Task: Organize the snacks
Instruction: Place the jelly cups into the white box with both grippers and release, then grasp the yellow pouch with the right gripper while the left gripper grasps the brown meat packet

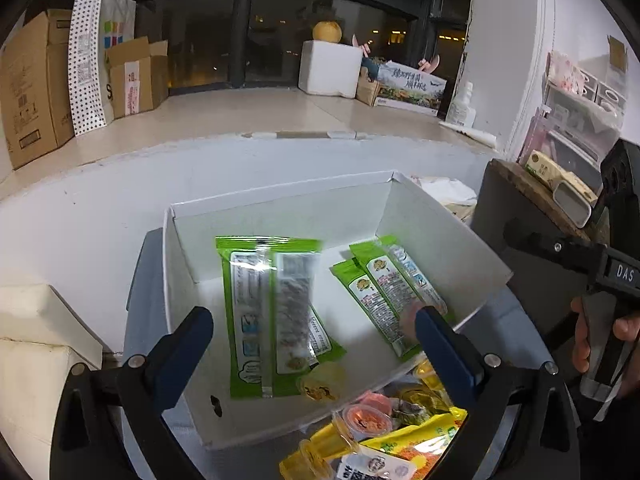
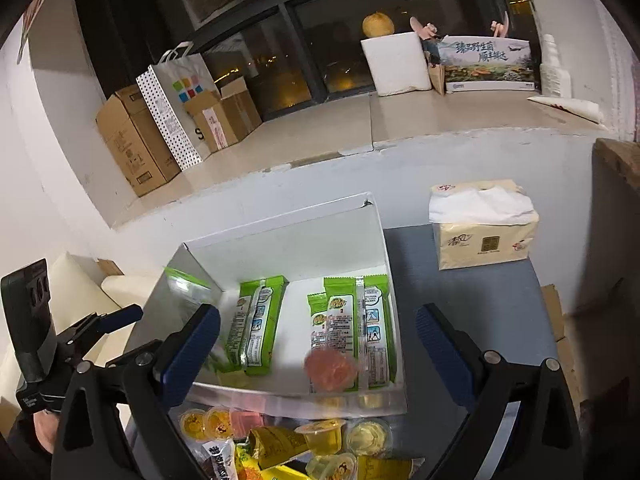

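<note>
Here both the left gripper [image 1: 314, 330] and right gripper [image 2: 318, 330] stand released, empty, above the white cardboard box [image 2: 280, 248] holding green snack packets [image 2: 258, 324] on a grey table [image 2: 472, 292]; beyond the jaws, a beige window ledge [image 2: 400, 120].

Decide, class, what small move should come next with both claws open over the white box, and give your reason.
Probably lower the right claw to the loose snacks in front of the box and take a jelly cup. Both claws stand open and hold nothing; green packets and a pink cup already lie in the box, while cups and packets are still outside it.
</note>
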